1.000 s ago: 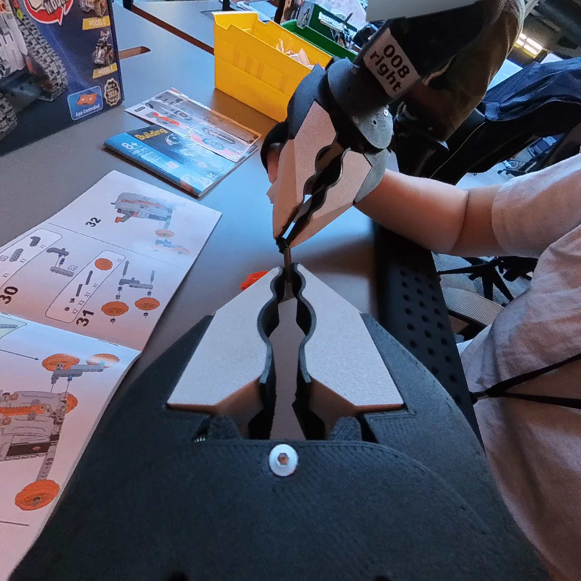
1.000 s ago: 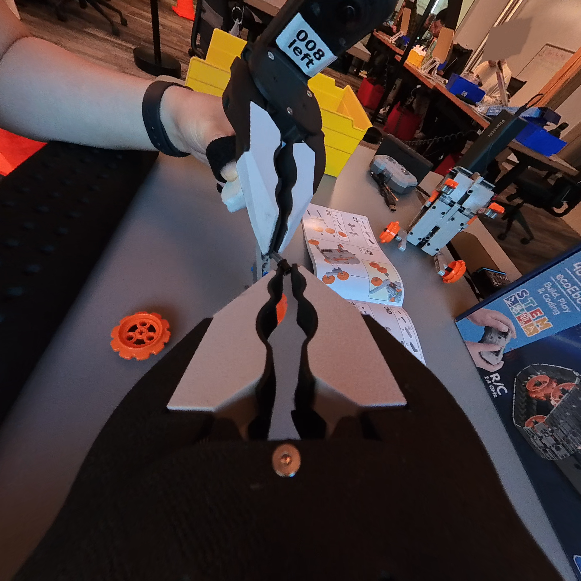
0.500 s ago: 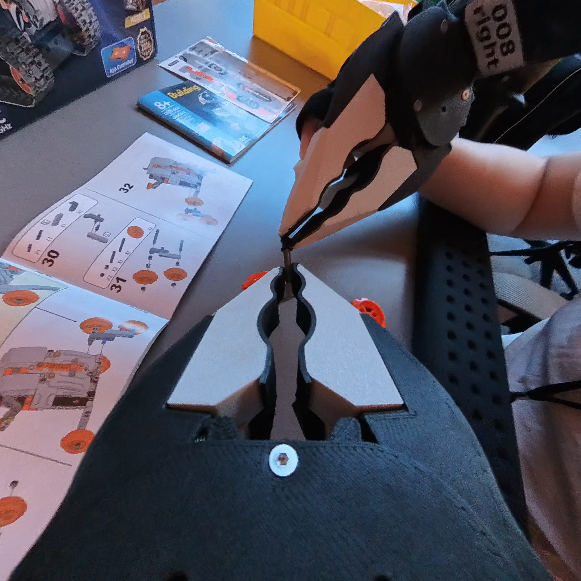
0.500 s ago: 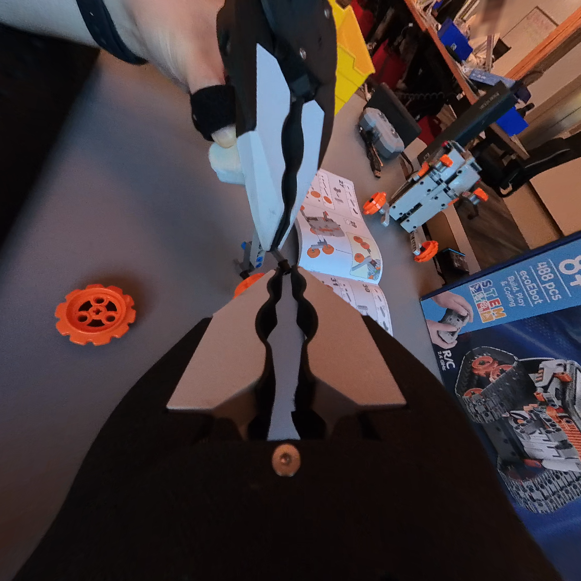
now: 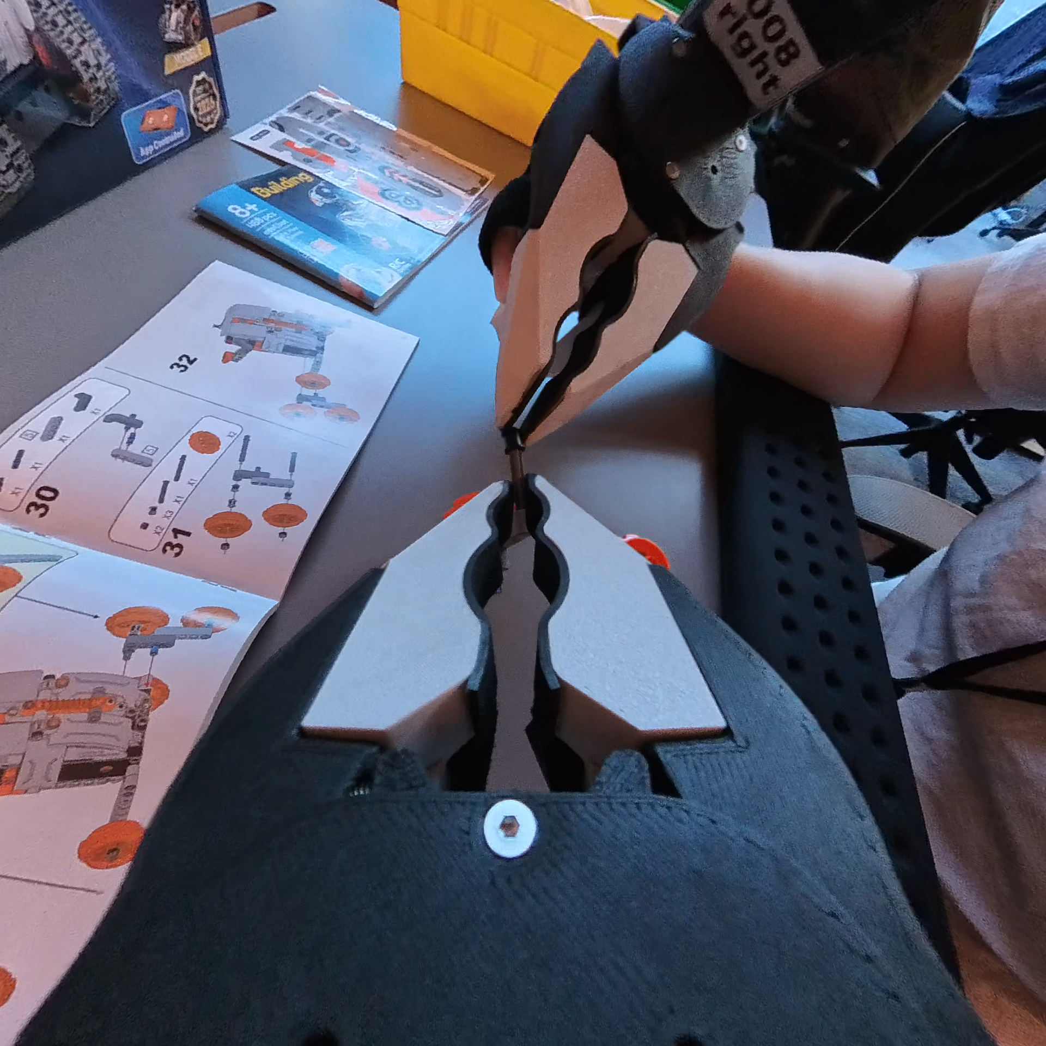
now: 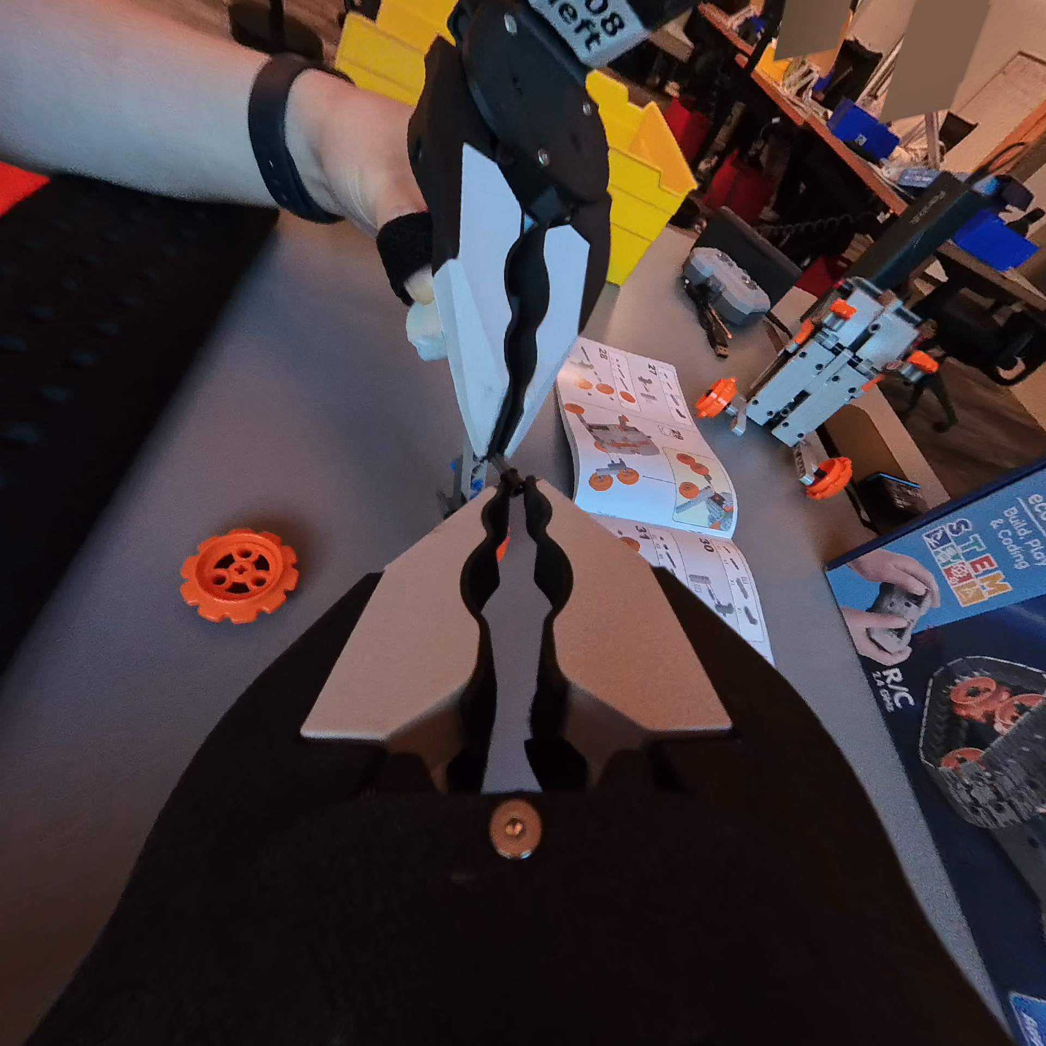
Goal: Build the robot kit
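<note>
Our left gripper (image 5: 516, 491) has its fingers pinched almost together on the lower end of a thin black plastic axle pin (image 5: 515, 465), held above the grey tabletop (image 5: 611, 464). Our right gripper (image 6: 516, 488) meets it tip to tip, its fingers likewise nearly closed, gripping the small black collar at the pin's other end.

Just beyond the tips, on the tabletop, lies an orange toothed plastic wheel (image 6: 239, 575) to one side and an open white instruction booklet (image 5: 187, 453) to the other. A small grey and blue brick piece (image 6: 465, 476) stands just behind the joined tips. Farther off sit a blue closed booklet (image 5: 322, 238), a grey and orange brick-built vehicle body (image 6: 832, 368), a blue kit box (image 6: 962, 651) and a yellow plastic bin (image 5: 492, 68).
</note>
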The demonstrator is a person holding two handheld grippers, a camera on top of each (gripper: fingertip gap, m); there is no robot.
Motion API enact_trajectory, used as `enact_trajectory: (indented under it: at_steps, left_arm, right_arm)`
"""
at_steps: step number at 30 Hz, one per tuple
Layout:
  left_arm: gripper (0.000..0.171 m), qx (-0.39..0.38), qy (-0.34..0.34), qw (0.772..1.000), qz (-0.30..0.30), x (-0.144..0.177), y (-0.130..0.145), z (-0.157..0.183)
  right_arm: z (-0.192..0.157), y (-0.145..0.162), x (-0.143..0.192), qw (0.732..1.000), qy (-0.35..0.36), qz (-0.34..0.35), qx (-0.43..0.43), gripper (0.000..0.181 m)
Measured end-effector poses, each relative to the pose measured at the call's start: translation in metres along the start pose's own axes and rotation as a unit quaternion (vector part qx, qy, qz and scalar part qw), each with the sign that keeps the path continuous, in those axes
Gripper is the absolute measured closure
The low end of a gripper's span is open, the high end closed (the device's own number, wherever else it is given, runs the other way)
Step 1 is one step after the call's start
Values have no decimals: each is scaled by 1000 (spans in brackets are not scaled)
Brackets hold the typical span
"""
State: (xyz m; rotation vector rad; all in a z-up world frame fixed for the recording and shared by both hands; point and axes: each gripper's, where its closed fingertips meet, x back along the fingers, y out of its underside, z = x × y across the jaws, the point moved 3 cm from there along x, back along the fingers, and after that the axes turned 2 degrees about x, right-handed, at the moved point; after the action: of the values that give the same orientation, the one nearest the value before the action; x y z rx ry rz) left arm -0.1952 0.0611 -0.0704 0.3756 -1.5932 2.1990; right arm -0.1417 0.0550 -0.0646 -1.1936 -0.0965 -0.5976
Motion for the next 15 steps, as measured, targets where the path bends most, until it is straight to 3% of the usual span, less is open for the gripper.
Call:
enact_trajectory:
  at_steps: [15]
  left_arm:
    - [171,9,0,1000,-5,1,2,-1]
  right_arm:
    - [-1,1,-4,1000,1,-7,0,178]
